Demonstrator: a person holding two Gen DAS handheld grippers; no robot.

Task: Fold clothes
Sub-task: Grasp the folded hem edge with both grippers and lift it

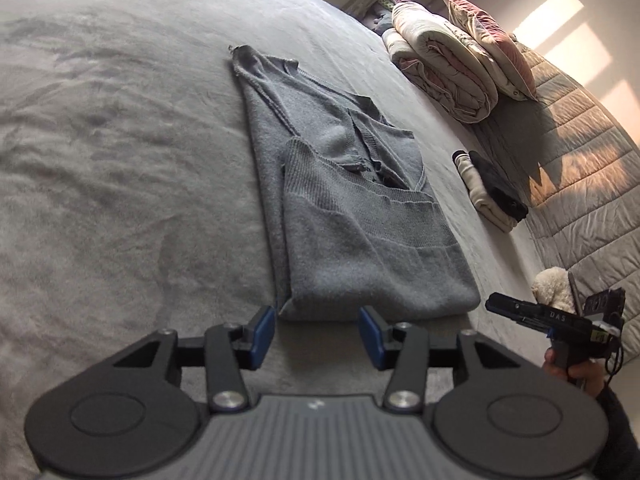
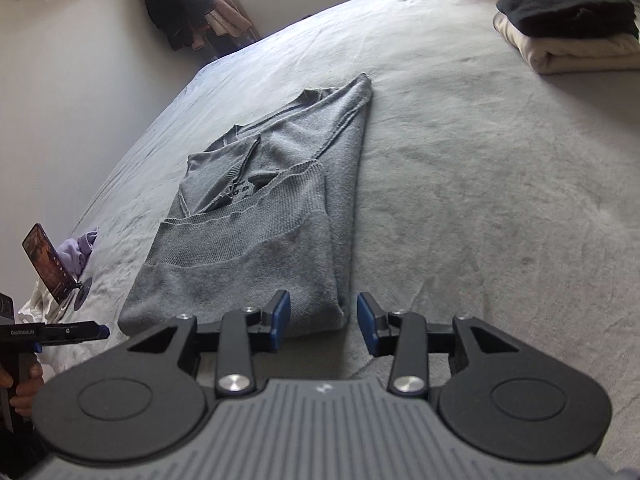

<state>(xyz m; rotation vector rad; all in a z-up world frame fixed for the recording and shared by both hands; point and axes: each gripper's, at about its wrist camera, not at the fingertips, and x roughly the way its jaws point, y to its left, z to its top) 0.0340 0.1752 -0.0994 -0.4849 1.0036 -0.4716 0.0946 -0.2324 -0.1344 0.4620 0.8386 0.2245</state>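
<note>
A grey knit sweater [image 1: 352,240] lies folded lengthwise on the grey bed [image 1: 120,160], its hem end doubled back towards the collar. My left gripper [image 1: 317,330] hovers open just short of the near fold's left corner, blue pads apart and touching nothing. In the right wrist view the same sweater [image 2: 256,248] stretches away from me. My right gripper [image 2: 323,316] is open at the fold's right corner, and that corner sits between the pads without being pressed. Each view shows the other gripper at its edge, held by a hand.
A folded cream and black stack [image 1: 492,188] [image 2: 568,32] lies to the right of the sweater. A rolled quilt with a pillow [image 1: 448,68] sits by the quilted headboard [image 1: 580,180]. A phone on a stand [image 2: 46,264] and a purple cloth [image 2: 80,250] are at the bed's left edge.
</note>
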